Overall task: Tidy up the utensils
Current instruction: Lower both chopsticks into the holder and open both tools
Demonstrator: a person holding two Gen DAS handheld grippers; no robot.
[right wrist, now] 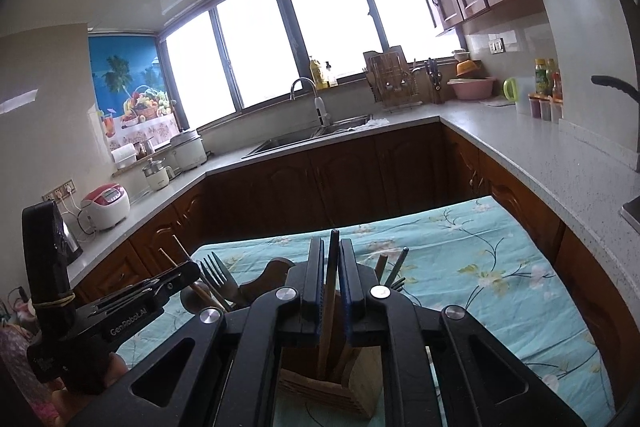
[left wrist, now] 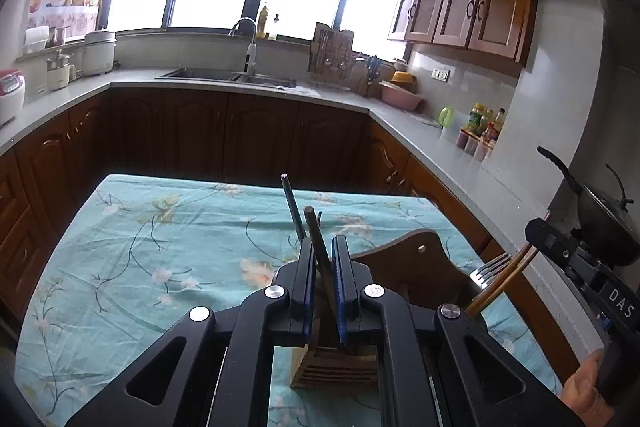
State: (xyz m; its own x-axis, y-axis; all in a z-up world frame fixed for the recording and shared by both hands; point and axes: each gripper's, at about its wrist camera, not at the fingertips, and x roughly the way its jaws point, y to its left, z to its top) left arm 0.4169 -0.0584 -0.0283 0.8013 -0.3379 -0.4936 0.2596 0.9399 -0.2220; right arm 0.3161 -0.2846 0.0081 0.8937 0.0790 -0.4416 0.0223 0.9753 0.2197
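Utensils: dark chopstick clamped in left gripper, jaws nearly closed on it, over wooden holder on floral tablecloth. Right gripper pinches wooden-handled utensil standing in holder w/ fork nearby.

Wooden holder, metal fork, cloth tablecloth

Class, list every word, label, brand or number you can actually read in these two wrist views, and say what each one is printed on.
"DAS" – white letters on the black body of the right gripper, seen in the left wrist view.
"GenRobot.AI" – white print on the black body of the left gripper, seen in the right wrist view.
Too small or blurred to read: labels on the sauce bottles, the rice cooker panel, and the yellow bottle at the window.
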